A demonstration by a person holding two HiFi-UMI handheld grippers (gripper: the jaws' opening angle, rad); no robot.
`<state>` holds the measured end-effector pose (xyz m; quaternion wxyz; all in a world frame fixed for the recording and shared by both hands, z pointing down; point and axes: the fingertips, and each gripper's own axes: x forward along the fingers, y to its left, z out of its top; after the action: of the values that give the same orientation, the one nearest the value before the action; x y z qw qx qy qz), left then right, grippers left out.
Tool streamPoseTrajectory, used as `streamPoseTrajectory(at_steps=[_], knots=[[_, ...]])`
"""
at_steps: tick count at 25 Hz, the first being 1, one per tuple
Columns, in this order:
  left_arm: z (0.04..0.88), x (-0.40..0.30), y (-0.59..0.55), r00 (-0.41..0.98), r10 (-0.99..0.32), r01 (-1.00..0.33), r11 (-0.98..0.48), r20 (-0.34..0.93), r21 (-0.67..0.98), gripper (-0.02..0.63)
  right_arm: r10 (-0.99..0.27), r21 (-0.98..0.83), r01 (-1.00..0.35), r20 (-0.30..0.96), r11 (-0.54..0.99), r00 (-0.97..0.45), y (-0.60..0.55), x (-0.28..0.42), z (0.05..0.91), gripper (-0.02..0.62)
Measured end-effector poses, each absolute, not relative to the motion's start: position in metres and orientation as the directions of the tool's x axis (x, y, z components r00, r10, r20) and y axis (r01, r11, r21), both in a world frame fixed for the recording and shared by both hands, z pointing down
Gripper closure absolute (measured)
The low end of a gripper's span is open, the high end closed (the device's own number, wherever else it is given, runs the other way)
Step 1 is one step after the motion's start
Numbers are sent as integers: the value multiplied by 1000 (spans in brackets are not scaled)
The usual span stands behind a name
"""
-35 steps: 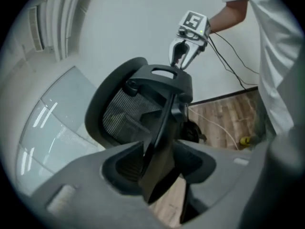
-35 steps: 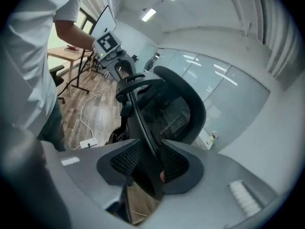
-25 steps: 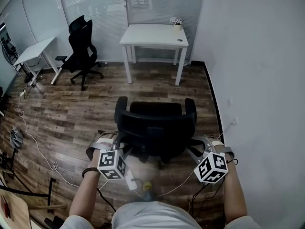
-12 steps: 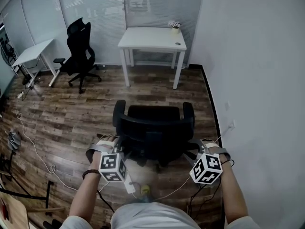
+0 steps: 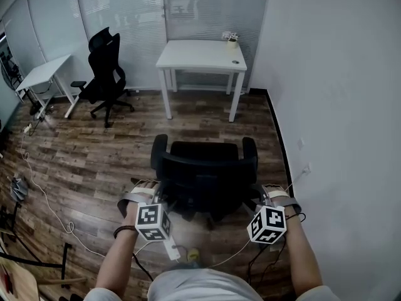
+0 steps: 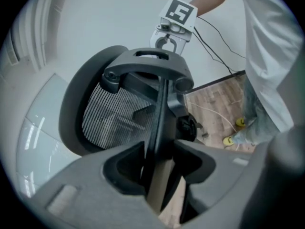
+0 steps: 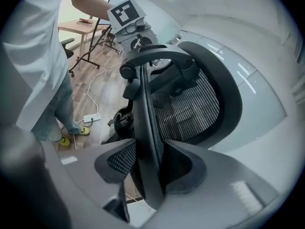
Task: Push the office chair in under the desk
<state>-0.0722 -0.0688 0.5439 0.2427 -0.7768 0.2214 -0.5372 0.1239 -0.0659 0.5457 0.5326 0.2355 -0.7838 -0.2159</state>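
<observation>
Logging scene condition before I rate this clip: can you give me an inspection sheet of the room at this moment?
Surface: wood floor.
Job's things: office chair stands apart from the white desk, backrest toward the person, not yet under it.
Clutter: power strip by the person's feet; small plant pot on the desk.
Grippers: left gripper and right gripper each straddle a side edge of the backrest; both have just been opening, not clamped.
Cables: white cable trails over the floor at left.
Surroundings: second chair and second desk at left; white wall at right.
</observation>
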Motion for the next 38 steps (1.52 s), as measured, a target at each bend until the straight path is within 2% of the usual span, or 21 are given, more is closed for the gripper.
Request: streamPoseTrajectory(at_steps=[23,38], knots=[[541,-96,-249,347,-633,-74,-754,692,-652,411,-639,607,-207,703,768,-312,-242,100,543,402],[537,-90,-434,331,-648,-96,-747,687,-658,410,-634,606,-194,701,771,-327,-433,106,539,397]])
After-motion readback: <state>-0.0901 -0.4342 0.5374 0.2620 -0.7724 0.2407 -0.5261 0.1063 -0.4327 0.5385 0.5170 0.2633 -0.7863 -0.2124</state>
